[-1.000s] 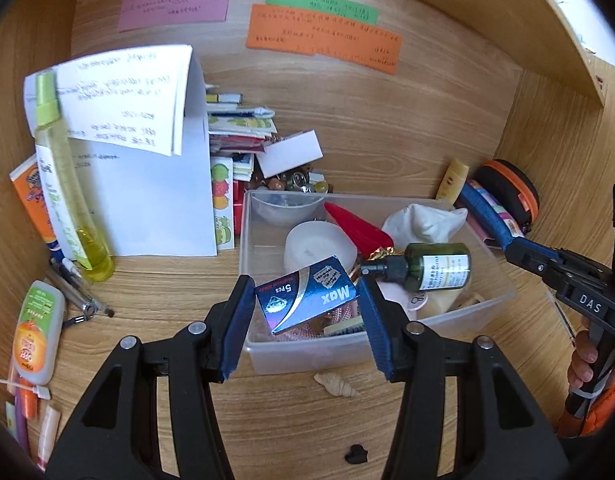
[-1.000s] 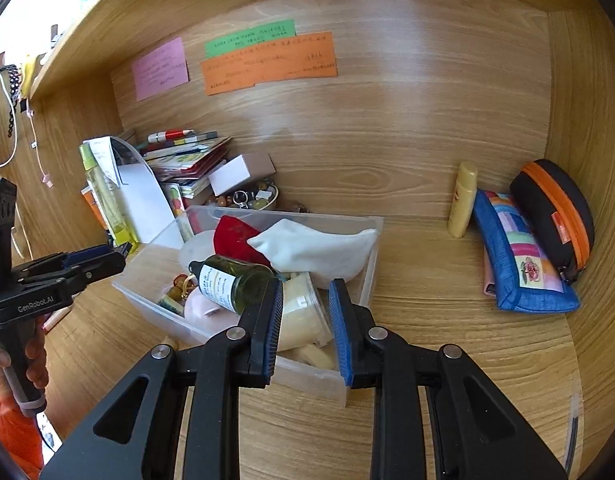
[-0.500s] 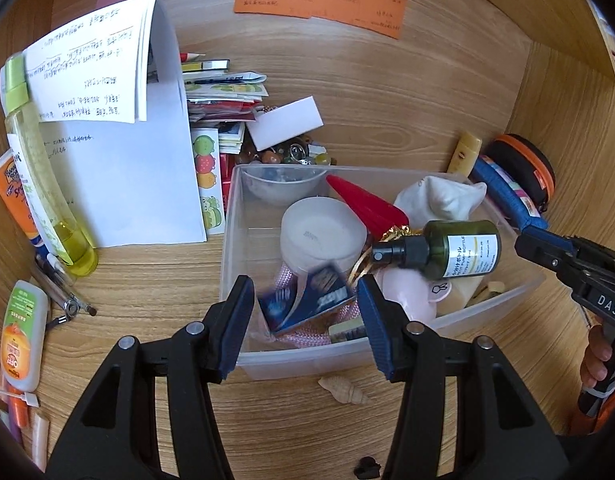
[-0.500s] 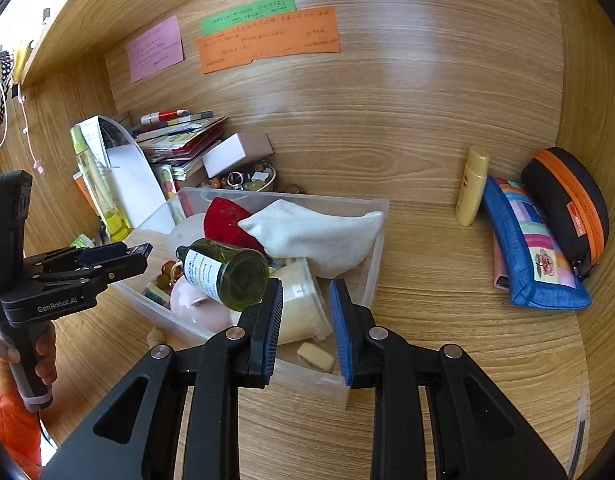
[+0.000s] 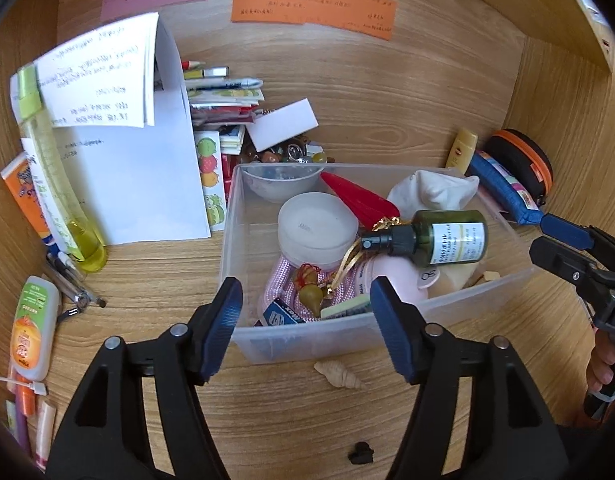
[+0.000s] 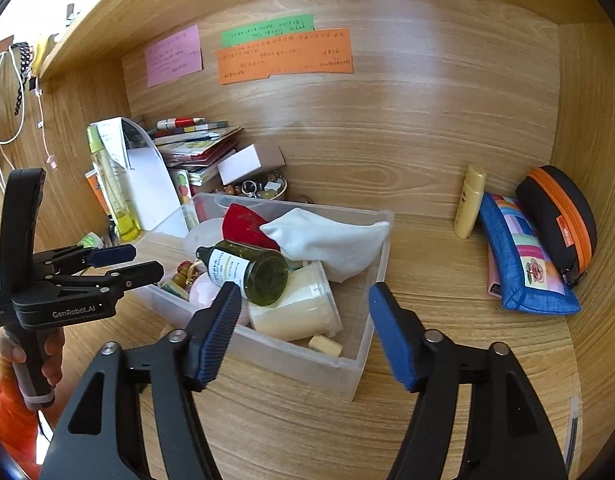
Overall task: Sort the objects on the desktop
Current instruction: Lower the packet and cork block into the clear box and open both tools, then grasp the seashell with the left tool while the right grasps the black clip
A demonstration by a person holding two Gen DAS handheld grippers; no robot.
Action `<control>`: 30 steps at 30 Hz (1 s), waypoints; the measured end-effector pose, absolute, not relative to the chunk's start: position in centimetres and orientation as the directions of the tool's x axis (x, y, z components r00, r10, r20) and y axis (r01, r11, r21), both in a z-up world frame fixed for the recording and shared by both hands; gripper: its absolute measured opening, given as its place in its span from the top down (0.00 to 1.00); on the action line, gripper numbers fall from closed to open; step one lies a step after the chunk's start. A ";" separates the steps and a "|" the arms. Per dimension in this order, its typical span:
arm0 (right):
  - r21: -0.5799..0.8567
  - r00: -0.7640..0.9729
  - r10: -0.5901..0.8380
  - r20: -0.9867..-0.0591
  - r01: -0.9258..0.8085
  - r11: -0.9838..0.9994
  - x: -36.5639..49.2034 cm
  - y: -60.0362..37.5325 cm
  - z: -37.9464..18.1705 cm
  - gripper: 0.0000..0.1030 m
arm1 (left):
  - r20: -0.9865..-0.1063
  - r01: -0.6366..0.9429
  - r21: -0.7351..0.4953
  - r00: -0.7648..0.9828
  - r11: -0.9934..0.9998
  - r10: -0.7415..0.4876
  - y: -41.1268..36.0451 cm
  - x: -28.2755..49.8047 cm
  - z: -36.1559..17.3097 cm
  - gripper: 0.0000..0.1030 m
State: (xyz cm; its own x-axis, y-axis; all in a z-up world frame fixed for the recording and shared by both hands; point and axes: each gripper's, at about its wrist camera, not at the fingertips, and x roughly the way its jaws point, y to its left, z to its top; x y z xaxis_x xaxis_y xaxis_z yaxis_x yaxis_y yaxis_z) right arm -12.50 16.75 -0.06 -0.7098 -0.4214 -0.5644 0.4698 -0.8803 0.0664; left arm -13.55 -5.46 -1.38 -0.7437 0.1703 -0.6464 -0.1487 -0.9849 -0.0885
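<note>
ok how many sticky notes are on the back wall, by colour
pink note: 1
green note: 1
orange note: 1
total: 3
</note>
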 end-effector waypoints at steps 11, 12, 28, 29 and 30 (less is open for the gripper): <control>0.073 -0.666 -0.486 -0.566 0.547 -0.834 -8.9 14.5 -0.2 0.34 | -0.606 -0.101 -0.082 -0.785 -0.991 0.130 -7.1 -9.5 -0.2 0.15; 0.069 -0.660 -0.492 -0.568 0.557 -0.827 -8.5 14.1 -0.3 0.34 | -0.604 -0.095 -0.081 -0.788 -0.992 0.125 -7.4 -9.1 -0.2 0.15; 0.061 -0.448 -0.541 -0.712 0.728 -0.683 -4.9 5.4 -6.1 0.46 | -0.637 0.015 -0.124 -0.768 -0.992 0.068 -12.3 -4.8 -3.2 0.12; 0.057 -0.439 -0.536 -0.721 0.733 -0.677 -4.8 5.0 -6.5 0.54 | -0.639 0.020 -0.128 -0.767 -0.992 0.067 -12.5 -4.7 -3.4 0.12; 0.055 -0.425 -0.530 -0.734 0.741 -0.669 -4.8 4.5 -6.9 0.61 | -0.640 0.023 -0.133 -0.765 -0.991 0.068 -12.8 -4.6 -3.5 0.12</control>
